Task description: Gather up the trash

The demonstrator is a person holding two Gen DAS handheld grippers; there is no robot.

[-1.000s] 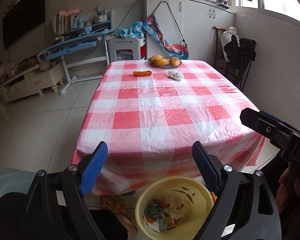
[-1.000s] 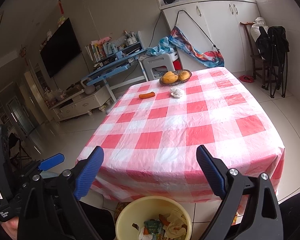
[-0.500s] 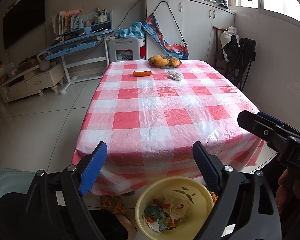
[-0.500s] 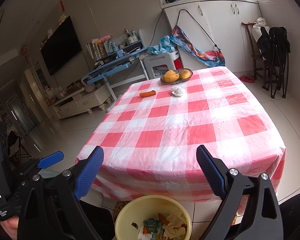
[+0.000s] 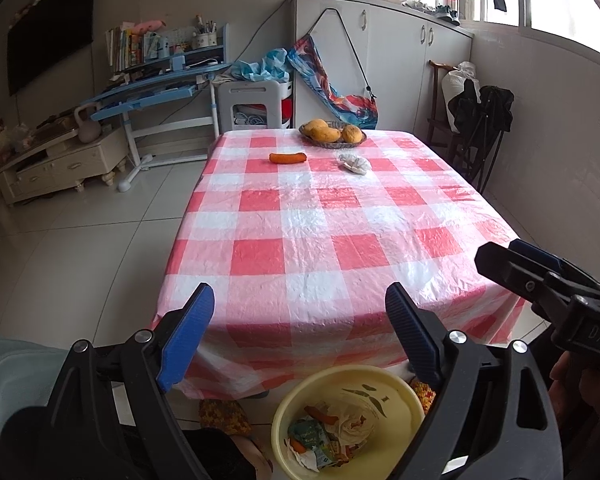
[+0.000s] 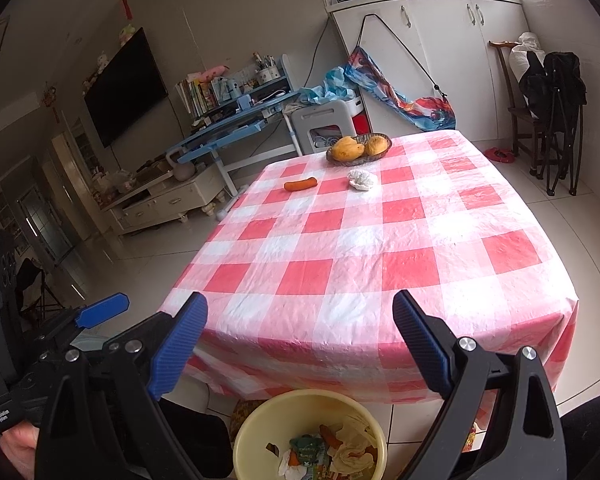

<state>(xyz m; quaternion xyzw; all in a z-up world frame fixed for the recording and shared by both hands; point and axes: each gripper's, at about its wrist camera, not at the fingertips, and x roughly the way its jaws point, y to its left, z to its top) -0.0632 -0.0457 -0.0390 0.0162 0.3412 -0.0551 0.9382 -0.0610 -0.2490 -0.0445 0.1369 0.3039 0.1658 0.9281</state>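
Note:
A yellow bin with wrappers and tissues in it stands on the floor below the near table edge. On the far part of the red-checked tablecloth lie an orange carrot piece and a crumpled white wad. My left gripper is open and empty above the bin. My right gripper is open too, nothing between its blue pads. Each gripper shows at the edge of the other's view.
A basket of mangoes stands at the far table end. A white cabinet, a stool, a blue desk and a chair with dark bags stand beyond. Tiled floor lies at the left.

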